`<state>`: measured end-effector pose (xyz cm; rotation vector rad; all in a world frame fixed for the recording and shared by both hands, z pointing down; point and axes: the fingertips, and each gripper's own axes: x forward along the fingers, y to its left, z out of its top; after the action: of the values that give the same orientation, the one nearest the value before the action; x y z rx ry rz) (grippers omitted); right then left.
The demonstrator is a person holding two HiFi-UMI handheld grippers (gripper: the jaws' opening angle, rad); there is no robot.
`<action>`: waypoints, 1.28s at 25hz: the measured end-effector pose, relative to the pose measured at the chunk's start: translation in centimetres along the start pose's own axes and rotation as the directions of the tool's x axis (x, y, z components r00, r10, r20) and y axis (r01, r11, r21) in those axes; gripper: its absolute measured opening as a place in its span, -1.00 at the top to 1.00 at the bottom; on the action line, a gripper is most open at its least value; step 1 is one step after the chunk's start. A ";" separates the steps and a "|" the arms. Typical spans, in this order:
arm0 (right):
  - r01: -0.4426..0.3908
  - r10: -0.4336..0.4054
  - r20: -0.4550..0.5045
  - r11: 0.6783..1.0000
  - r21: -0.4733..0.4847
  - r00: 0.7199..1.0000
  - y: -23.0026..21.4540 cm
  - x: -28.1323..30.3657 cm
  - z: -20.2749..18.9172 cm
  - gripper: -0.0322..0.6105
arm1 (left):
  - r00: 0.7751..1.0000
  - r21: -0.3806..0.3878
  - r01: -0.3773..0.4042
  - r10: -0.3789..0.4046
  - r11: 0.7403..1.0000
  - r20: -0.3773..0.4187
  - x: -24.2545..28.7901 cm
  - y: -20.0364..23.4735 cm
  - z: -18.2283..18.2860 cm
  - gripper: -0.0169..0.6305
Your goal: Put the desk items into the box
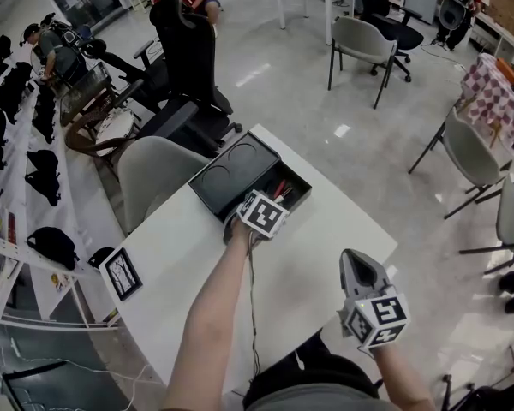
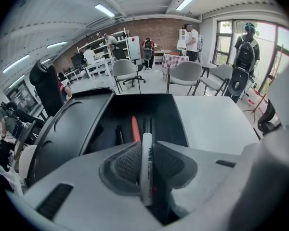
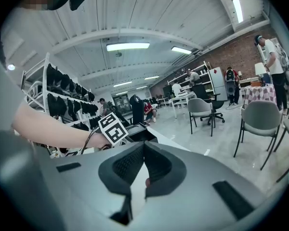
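A black box [image 1: 207, 187] lies open at the far edge of the white table [image 1: 325, 255], its lid [image 2: 67, 129] folded out to the left. Inside the tray are a red pen [image 2: 135, 128] and dark pens [image 2: 119, 134]. My left gripper [image 1: 270, 199] points steeply down over the tray, shut on a white marker [image 2: 146, 170] that stands upright between the pads [image 2: 127, 162]. My right gripper [image 1: 357, 262] hovers at the table's near right, apart from the box, jaws shut [image 3: 144, 146] with nothing held. The left gripper's marker cube [image 3: 114, 129] shows in the right gripper view.
A small framed picture [image 1: 122, 272] lies at the table's left corner. A thin cable [image 1: 253, 306] runs along the table under my left arm. A grey chair [image 1: 158, 174] and a black office chair [image 1: 188, 67] stand behind the box. Other chairs [image 1: 364, 45] stand farther off.
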<state>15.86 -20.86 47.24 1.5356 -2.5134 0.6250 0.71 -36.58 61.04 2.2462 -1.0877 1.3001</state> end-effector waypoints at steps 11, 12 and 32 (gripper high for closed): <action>-0.011 0.011 0.006 1.000 -0.006 1.000 0.3 0.2 0.2 0.89 | 1.000 -0.017 -0.006 0.007 1.000 0.023 -0.6 0.0 0.3 0.71; -0.011 0.011 0.006 1.000 -0.006 1.000 0.4 0.2 0.2 0.89 | 1.000 -0.019 -0.007 0.007 1.000 0.029 -0.8 0.1 0.4 0.71; -0.037 0.038 0.039 0.999 -0.027 0.998 1.7 1.0 1.7 0.89 | 0.944 -0.109 -0.094 0.123 0.990 0.305 -8.8 2.4 4.7 0.85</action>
<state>14.09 -21.69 45.56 1.5098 -2.5750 0.5696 -0.88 -37.00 50.96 2.4035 -1.3675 0.9276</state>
